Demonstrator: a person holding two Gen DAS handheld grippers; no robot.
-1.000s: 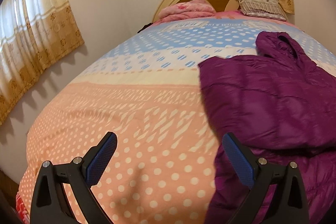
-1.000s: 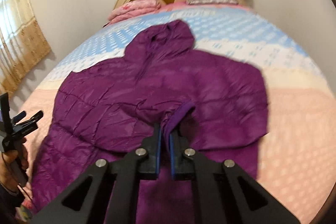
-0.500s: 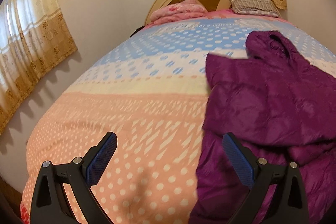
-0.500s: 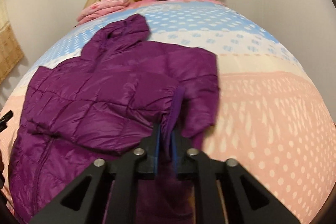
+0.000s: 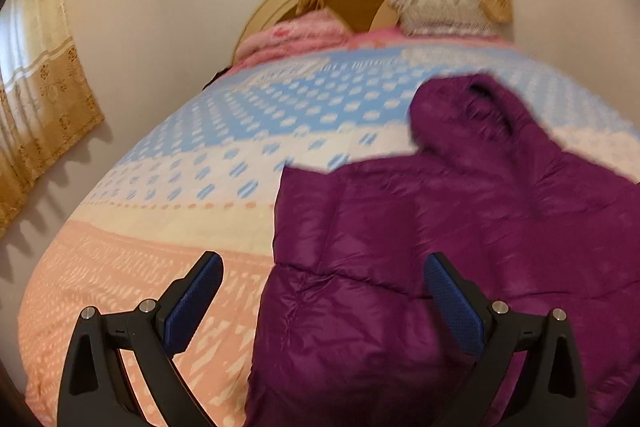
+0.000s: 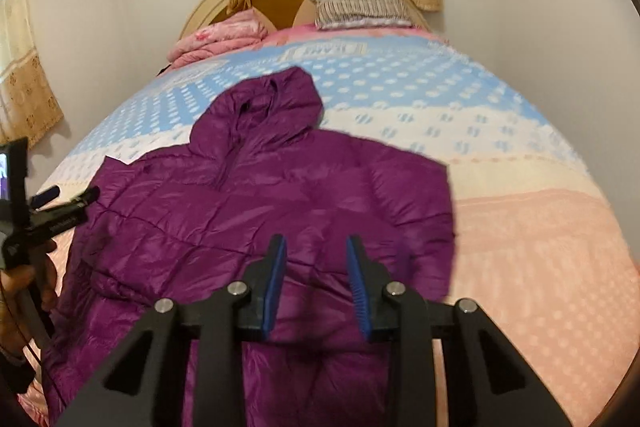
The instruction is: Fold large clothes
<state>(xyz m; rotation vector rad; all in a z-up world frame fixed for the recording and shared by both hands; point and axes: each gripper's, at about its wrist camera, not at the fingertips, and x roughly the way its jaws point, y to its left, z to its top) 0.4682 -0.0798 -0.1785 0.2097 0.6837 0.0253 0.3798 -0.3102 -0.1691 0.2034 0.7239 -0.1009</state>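
A purple hooded puffer jacket (image 6: 256, 211) lies on the bed, hood toward the headboard, both sleeves folded in over the body. It also shows in the left wrist view (image 5: 460, 227). My right gripper (image 6: 316, 267) is open and empty above the jacket's lower middle. My left gripper (image 5: 322, 291) is wide open and empty above the jacket's left edge; it also shows at the left of the right wrist view (image 6: 68, 197).
The bed (image 6: 540, 227) has a dotted blue, white and peach cover. A folded pink blanket (image 6: 220, 39) and a grey pillow (image 6: 360, 5) lie by the headboard. Walls and curtains (image 5: 40, 107) stand close on the left.
My right gripper has opened and let go of the sleeve cuff, which now lies folded over the jacket. My left gripper has moved right, over the jacket's edge.
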